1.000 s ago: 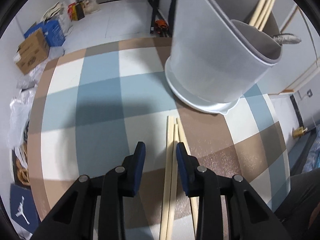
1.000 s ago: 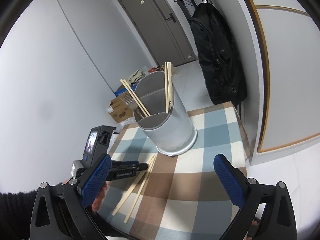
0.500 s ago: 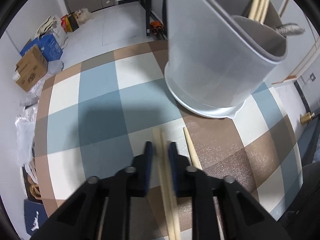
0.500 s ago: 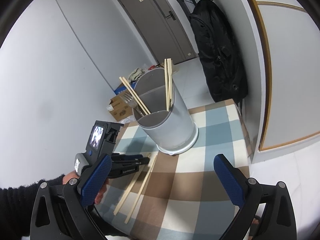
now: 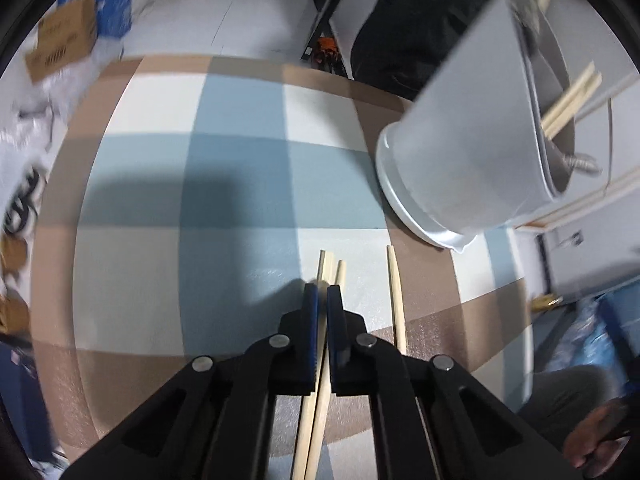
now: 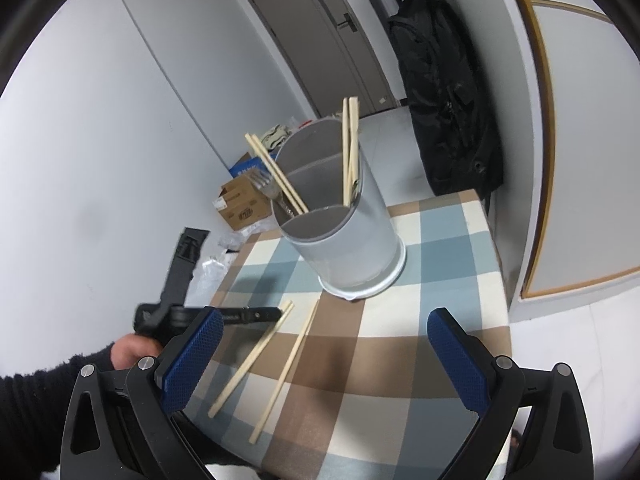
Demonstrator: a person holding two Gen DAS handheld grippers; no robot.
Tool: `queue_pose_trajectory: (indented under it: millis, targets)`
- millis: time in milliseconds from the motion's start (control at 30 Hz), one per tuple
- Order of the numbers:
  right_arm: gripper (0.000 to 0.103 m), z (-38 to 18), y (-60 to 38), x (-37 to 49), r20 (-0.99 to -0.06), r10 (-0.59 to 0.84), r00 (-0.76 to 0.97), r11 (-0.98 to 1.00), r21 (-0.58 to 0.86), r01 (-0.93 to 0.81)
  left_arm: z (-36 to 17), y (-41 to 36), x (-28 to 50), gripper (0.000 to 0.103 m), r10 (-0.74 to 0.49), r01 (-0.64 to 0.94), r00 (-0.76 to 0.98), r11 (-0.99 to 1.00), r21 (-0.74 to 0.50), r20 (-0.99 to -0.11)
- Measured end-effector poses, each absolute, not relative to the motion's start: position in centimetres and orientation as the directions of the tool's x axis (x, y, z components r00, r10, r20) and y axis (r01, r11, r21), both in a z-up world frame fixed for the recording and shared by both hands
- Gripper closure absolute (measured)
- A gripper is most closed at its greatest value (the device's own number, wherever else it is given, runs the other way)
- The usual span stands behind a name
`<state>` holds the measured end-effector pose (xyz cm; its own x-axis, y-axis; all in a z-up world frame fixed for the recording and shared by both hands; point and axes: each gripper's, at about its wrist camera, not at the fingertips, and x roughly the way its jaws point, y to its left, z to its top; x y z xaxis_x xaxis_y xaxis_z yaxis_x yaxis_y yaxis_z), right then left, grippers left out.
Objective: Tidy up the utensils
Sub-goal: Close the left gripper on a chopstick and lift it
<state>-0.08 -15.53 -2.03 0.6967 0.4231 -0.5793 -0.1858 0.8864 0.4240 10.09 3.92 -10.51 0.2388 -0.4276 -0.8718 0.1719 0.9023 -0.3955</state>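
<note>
While my left tool [image 5: 323,294] clamps one chopstick [image 5: 318,392], two more chopsticks [image 5: 396,296] lie on the counter [image 5: 240,184]; my right tool [image 6: 324,354] stands apart, empty.

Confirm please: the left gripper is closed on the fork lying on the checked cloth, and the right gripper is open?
Not the fork. The left gripper is closed on a pair of chopsticks lying on the checked cloth, as the left wrist view shows. The right gripper is open.
</note>
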Motion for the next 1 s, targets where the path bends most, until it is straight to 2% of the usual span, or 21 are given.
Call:
queue_pose_trajectory:
  millis: [233,367,800,900,1000]
  targets:
    - [0.0,-3.6,-11.3,0.8,-0.642,0.448,0.622,0.892,0.373,-0.258,-10.2,4.9,9.7,0.103,-0.39,0.176,0.264,0.919,-0.353,-0.882]
    - [0.0,-4.5,-9.2,1.0,-0.678,0.443,0.586,0.896,0.345,-0.279,-10.0,4.7,10.6,0.102,-0.303,0.188,0.302,0.948,-0.255,-0.904]
    - [0.0,-5.2,-8.0,0.6,-0.704,0.411,0.58,0.912,0.333,-0.241,-9.8,2.7,13.4,0.092,-0.199,0.207,0.332,0.969,-0.135,-0.922]
    - [0.0,-5.1,-7.8,0.5,-0.71,0.402,0.578,0.916,0.321,-0.243,-9.7,2.3,12.4,0.093,-0.147,0.233,0.363,0.97,-0.063,-0.92]
    - [0.0,-5.2,-7.8,0.5,-0.717,0.396,0.574,0.918,0.322,-0.232,-9.5,2.3,12.3,0.1,-0.121,0.244,0.357,0.969,-0.032,-0.926]
